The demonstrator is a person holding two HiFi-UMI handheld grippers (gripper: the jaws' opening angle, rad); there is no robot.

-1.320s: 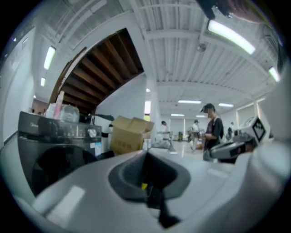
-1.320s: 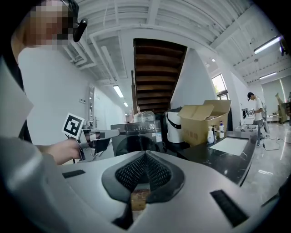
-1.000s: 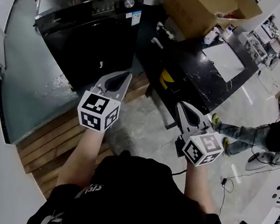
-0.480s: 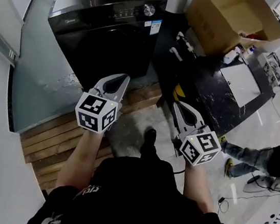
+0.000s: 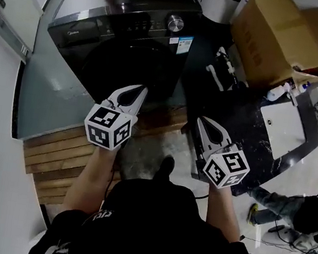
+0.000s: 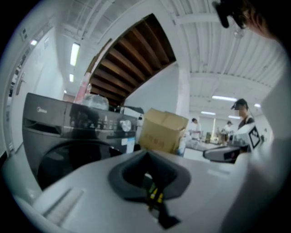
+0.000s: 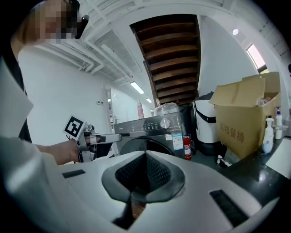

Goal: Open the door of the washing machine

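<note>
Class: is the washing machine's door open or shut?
Shut: the round door sits flush in the washing machine front; no drum opening shows.

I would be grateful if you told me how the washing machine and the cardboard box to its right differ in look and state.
The washing machine is glossy black; the cardboard box is plain brown. The washing machine's round door is shut, while the cardboard box is open at the top. Both stand upright, and neither is touched by the left claw or the right claw, which are both shut and empty.
</note>
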